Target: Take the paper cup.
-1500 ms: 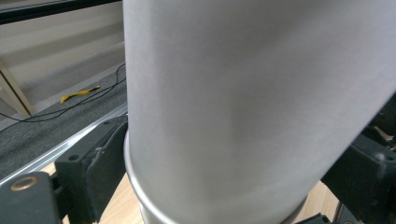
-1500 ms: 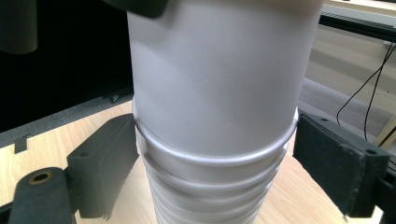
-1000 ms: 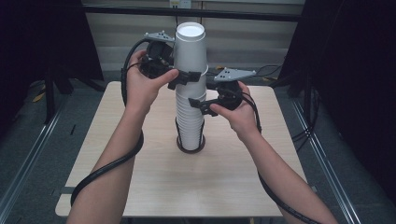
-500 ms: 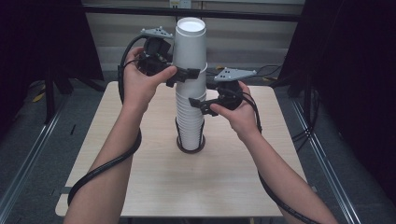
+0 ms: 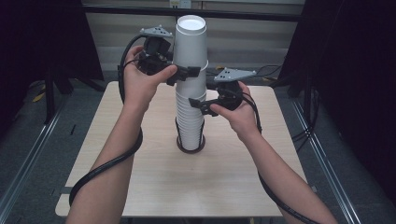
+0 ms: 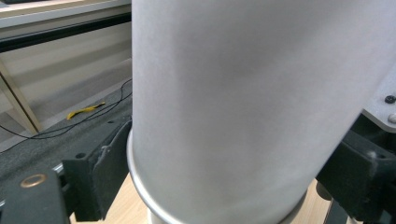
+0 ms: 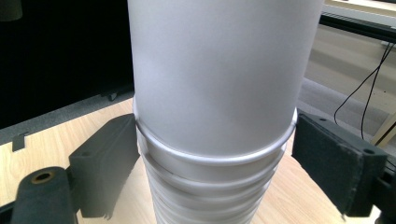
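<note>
A tall stack of upturned white paper cups [image 5: 190, 122] stands in a black ring base [image 5: 180, 145] on the light wooden table [image 5: 140, 186]. The top cup [image 5: 190, 42] sits loosely high on the stack. My left gripper [image 5: 189, 71] grips this cup near its rim; its jaws have just been closing, and its pads [image 6: 105, 177] press the cup wall [image 6: 243, 102]. My right gripper [image 5: 192, 101] clasps the stack just below, its pads [image 7: 336, 158] against the cup rims [image 7: 215, 186].
Thick black cables [image 5: 107, 163] trail from both grippers along the forearms. Dark curtains [image 5: 355, 70] flank the table, and metal rails [image 5: 28, 154] run along the floor on both sides. Bare tabletop lies all round the stack.
The top cup stands a touch higher over the stack than a second ago. Both hands have stayed nearly where they were.
</note>
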